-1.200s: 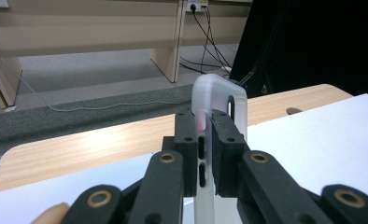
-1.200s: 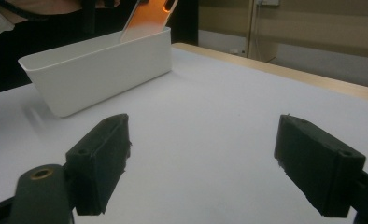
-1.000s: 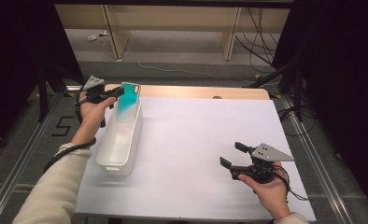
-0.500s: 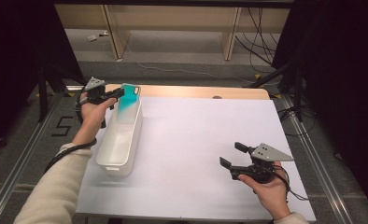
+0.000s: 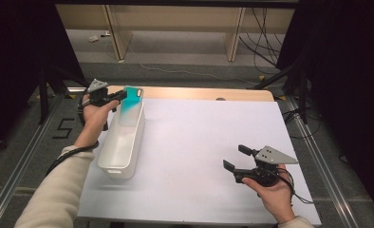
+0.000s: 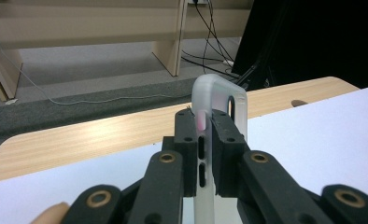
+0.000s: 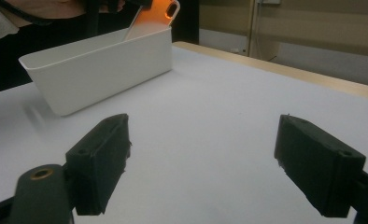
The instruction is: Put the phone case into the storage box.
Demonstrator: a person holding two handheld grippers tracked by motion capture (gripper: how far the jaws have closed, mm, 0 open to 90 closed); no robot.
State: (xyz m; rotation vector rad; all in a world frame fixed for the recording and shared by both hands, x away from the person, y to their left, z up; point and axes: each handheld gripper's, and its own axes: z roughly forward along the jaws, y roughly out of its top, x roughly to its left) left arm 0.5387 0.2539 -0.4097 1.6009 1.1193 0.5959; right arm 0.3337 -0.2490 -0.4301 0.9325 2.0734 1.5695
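One sign can be read: a dark figure "5" (image 5: 64, 127) stands on the grey floor (image 5: 14, 156) just beyond the left edge of the table (image 5: 199, 156), in the high view; its strokes are blocky and it lies slightly askew. The two gripper views carry no readable text, label or brand.
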